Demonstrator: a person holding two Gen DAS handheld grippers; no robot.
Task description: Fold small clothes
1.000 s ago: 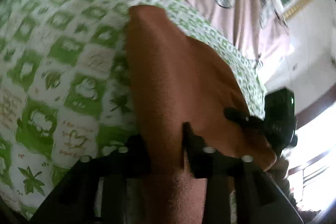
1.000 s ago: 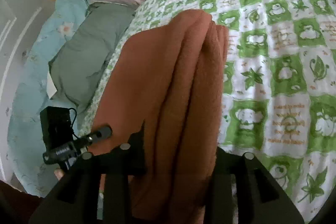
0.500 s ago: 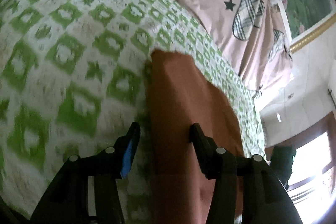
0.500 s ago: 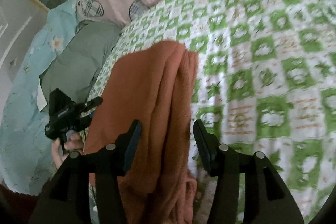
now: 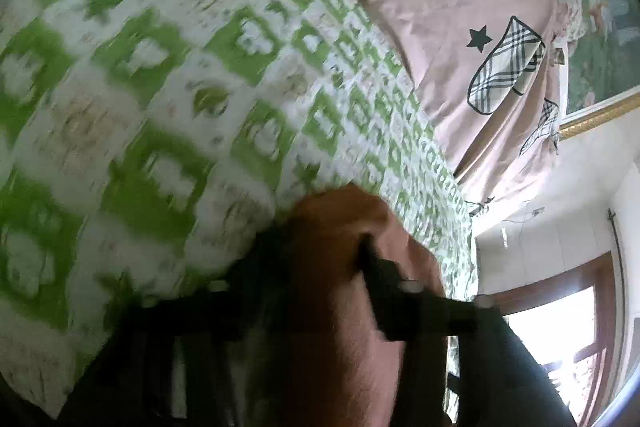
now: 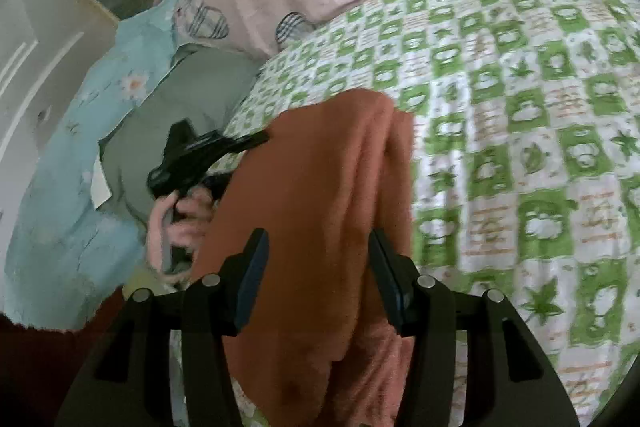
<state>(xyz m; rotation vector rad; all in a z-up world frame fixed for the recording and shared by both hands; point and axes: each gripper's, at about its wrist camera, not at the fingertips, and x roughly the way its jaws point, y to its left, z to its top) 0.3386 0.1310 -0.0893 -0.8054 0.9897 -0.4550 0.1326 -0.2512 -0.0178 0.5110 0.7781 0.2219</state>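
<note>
Left wrist view: left gripper (image 5: 320, 247), jaws closing on the rust garment (image 5: 340, 307) at lower centre, on the bed (image 5: 160, 67). Right wrist view: right gripper (image 6: 316, 267) half-wide, straddling the garment's folds at centre, unclamped. Step: regrasping; next, probably another fold.

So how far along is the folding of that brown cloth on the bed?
Done: the brown cloth already lies doubled lengthwise on the green checked sheet. In hand: the left gripper is closing on its edge; the right gripper straddles it, open. Left: the final fold.
</note>
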